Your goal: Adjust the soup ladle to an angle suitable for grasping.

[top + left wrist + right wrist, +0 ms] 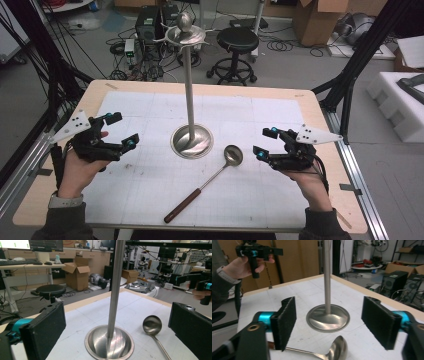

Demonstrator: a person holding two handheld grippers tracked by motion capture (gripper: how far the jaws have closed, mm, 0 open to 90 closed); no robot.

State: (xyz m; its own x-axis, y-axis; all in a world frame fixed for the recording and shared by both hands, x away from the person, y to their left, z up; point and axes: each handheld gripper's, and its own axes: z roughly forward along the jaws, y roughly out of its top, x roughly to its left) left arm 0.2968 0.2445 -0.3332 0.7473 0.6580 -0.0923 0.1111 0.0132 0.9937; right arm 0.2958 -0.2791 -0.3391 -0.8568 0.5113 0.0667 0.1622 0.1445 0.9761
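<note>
A steel stand rises from a round dished base in the middle of the white mat; its pole carries a hook ring and ball at the top. A steel ladle with a dark wooden handle lies on the mat in front of the base, bowl toward the right. My left gripper is held open to the left of the base. My right gripper is held open to the right of the ladle bowl. Neither holds anything.
The table's wooden edge frames the white mat. Black frame posts stand at both sides. Beyond the far edge are a black stool, computer cases and cables on the floor, and cardboard boxes.
</note>
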